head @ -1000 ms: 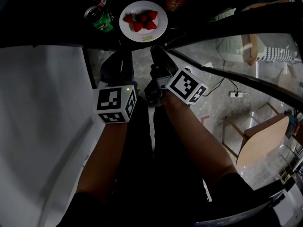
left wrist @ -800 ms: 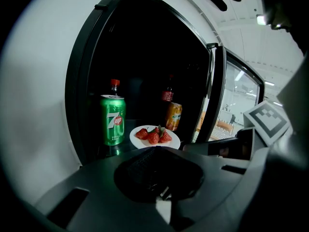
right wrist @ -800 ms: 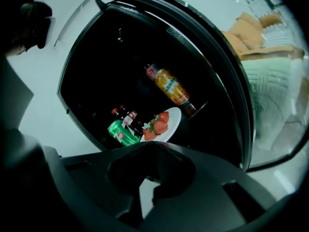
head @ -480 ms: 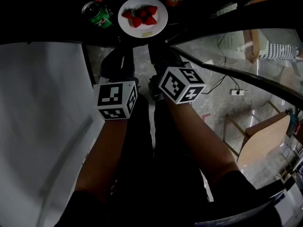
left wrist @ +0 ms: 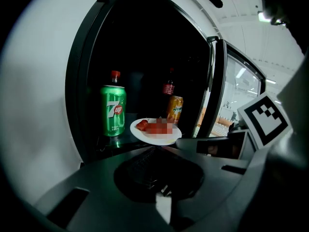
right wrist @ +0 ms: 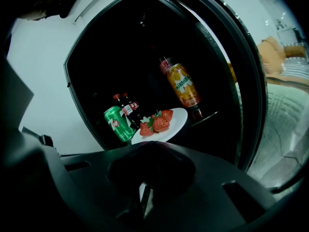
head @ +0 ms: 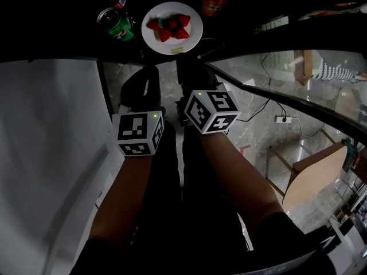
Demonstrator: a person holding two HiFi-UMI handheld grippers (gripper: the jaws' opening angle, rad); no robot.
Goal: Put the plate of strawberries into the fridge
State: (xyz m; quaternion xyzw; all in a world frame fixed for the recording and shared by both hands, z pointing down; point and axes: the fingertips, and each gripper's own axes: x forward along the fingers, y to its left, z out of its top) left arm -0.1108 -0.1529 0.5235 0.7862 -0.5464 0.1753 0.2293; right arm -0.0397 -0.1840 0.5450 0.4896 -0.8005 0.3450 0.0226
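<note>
Head view, with both gripper views. Nearest the viewer, the person's two bare forearms reach forward side by side toward 12 o'clock. Each ends in a marker cube, the left cube (head: 139, 132) at 9 o'clock of the right cube (head: 211, 111).

Beyond the cubes, the left gripper (head: 144, 82) has its jaws pressed together with nothing between them, as its own view (left wrist: 155, 151) shows. The right gripper (head: 192, 73) is likewise pressed together and empty (right wrist: 152, 146). Both tips stop just short of the fridge opening, apart from the plate.

A white fridge wall (head: 51, 153) stands at 9 o'clock of the arms. The glass door (head: 287, 79) stands swung open at 3 o'clock, and a wooden chair (head: 312, 173) shows through it.

At 12 o'clock of the grippers, the plate (head: 192, 36) rests on the dark shelf inside the fridge. It appears again in the left (left wrist: 159, 140) and right (right wrist: 178, 117) gripper views. The strawberries (head: 169, 28) lie heaped on the plate's half toward the green can (right wrist: 157, 122).

The green can (head: 116, 23) stands upright at 9 o'clock of the plate, just beside its rim (left wrist: 113, 110). The orange can (head: 212, 3) stands at 1 o'clock of the plate (right wrist: 182, 86). Red-capped bottles (right wrist: 126, 108) stand farthest back, behind the green can.
</note>
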